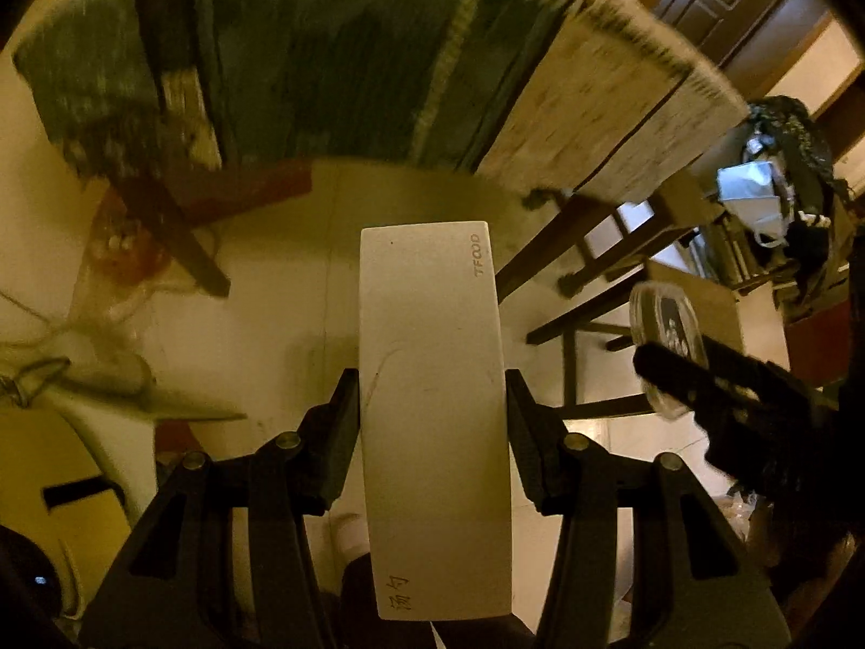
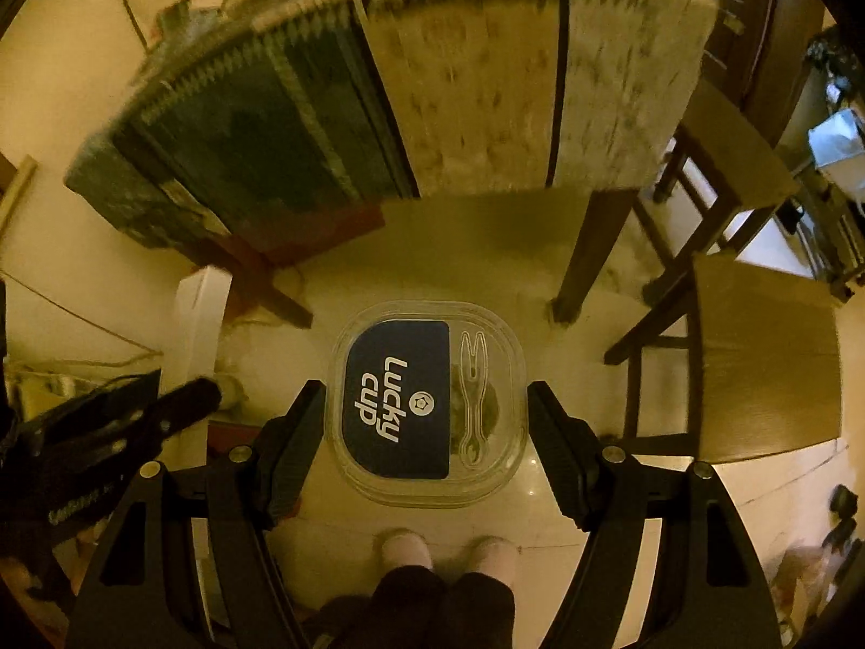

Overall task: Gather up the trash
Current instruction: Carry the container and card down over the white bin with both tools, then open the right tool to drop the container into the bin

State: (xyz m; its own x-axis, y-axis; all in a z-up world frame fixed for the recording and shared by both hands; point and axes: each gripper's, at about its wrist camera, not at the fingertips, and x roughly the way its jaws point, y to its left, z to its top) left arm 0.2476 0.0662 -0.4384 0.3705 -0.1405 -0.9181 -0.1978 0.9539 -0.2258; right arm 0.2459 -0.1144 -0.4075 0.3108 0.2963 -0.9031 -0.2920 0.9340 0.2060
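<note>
left hand-held gripper point(image 1: 432, 405) pinches a long white packet point(image 1: 435, 416) marked tfood, held above the floor point(image 1: 270, 281). right hand-held gripper point(image 2: 427, 422) clamps a clear lucky cup lid point(image 2: 427, 405), fork moulded in. ahead: table point(image 2: 486, 108) with patterned cloth, dark legs, wooden chair point(image 2: 767, 357). blurred sack point(image 1: 784, 162) far right, possibly trash.

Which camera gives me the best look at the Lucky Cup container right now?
The right wrist view: the Lucky Cup container sits centred between the right gripper fingers, label and moulded fork facing the lens. The left wrist view shows it only edge-on at the right, partly hidden behind that gripper's black fingers.
</note>
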